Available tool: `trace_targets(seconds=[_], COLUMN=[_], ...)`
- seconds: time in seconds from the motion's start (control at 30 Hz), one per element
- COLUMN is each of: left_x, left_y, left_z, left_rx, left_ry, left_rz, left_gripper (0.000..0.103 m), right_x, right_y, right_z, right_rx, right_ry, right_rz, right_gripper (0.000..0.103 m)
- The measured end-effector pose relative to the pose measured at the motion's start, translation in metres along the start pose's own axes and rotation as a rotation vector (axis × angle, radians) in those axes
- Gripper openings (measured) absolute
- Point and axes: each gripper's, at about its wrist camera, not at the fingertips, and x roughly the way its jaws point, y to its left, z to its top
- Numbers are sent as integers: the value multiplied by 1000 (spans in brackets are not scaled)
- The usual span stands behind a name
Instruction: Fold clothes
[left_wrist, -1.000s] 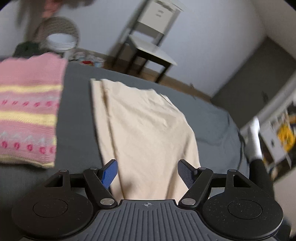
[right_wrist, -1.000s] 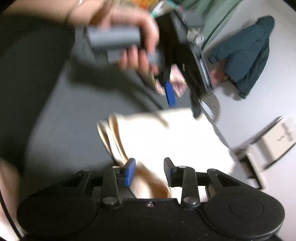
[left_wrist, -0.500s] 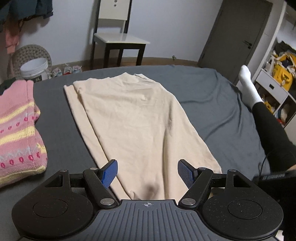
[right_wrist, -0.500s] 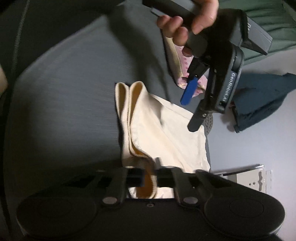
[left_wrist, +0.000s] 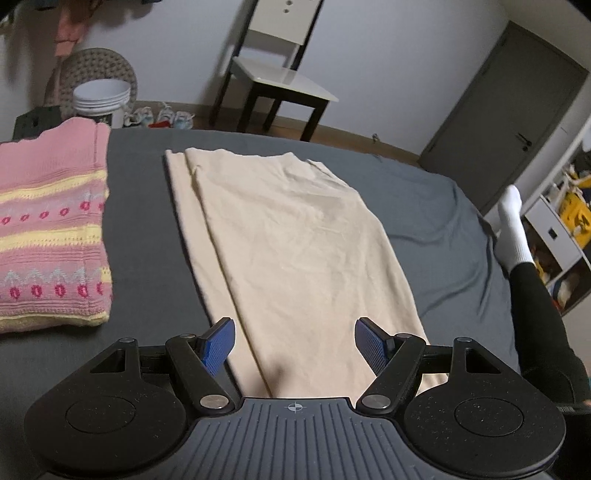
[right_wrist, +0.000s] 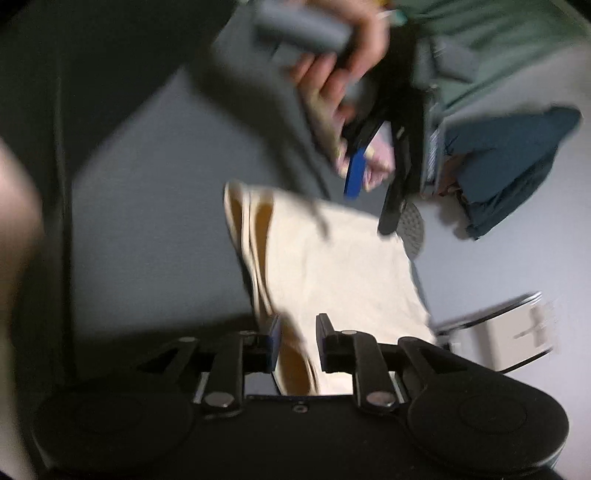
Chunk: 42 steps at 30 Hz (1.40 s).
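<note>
A cream garment (left_wrist: 288, 240) lies folded lengthwise on the dark grey bed sheet (left_wrist: 436, 221), with a narrower layer showing along its left side. My left gripper (left_wrist: 294, 341) hovers open above the garment's near end, nothing between its blue pads. In the blurred right wrist view, my right gripper (right_wrist: 298, 343) sits at the other end of the cream garment (right_wrist: 332, 258). Its fingers stand a little apart, and the layered cloth edge runs through the gap. A hand (right_wrist: 343, 74) holds the left gripper (right_wrist: 373, 173) above the far end there.
A folded pink and yellow knitted sweater (left_wrist: 48, 229) lies left of the garment. Beyond the bed stand a chair (left_wrist: 284, 81) and a white bucket (left_wrist: 101, 98). At the right edge rests a person's leg with a white sock (left_wrist: 513, 232). A door (left_wrist: 498, 99) is behind.
Half a second ago the right gripper was shut on the garment's edge; now its fingers stand apart. The left gripper has swung slightly, still open over the near end.
</note>
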Motion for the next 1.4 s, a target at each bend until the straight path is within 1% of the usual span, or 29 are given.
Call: trace_targets(seconds=[0.07, 0.17, 0.27, 0.43, 0.47, 0.5, 0.53, 0.57, 0.7, 0.8, 0.93, 0.97, 1.07, 1.13, 1.2, 1.27, 1.4], left_x=[1, 0, 2, 4, 4, 5, 6, 6, 9, 8, 9, 9, 10, 10, 10, 11, 13], left_y=[2, 7, 11, 14, 13, 13, 13, 12, 12, 12, 12, 13, 15, 16, 16, 16, 13], left_z=[0, 1, 1, 2, 3, 4, 4, 4, 4, 4, 6, 5, 4, 4, 4, 4, 3], left_rx=[-14, -38, -62, -75, -75, -74, -74, -73, -68, -70, -75, -76, -80, -82, -84, -87, -73], left_ry=[-5, -15, -11, -12, -15, -16, -14, -12, -5, -7, -12, -11, -7, -8, -9, -8, 6], left_rz=[5, 7, 12, 16, 13, 10, 9, 8, 15, 14, 14, 17, 26, 30, 31, 29, 20], left_gripper=[73, 73, 73, 73, 73, 73, 73, 73, 73, 73, 73, 73, 73, 73, 73, 73, 73], right_x=[-1, 3, 9, 23, 25, 27, 32, 33, 38, 37, 30, 26, 33, 32, 26, 9, 8], right_y=[-5, -5, 14, 17, 17, 18, 16, 15, 6, 2, 1, 5, 12, 14, 15, 14, 4], right_z=[19, 41, 57, 60, 60, 60, 60, 57, 61, 65, 70, 71, 67, 63, 60, 56, 28], right_rx=[102, 174, 117, 55, 55, 57, 70, 93, 183, 205, 201, 189, 148, 134, 127, 123, 74], right_ry=[-59, -76, -27, 43, 45, 46, 39, 29, -17, -31, -53, -53, -23, -12, -13, -19, 97], right_rz=[40, 66, 52, 24, 26, 28, 35, 47, 80, 107, 137, 134, 110, 96, 86, 82, 23], right_gripper=[20, 20, 19, 18, 14, 8, 4, 3, 3, 3, 3, 3, 3, 7, 18, 22, 22])
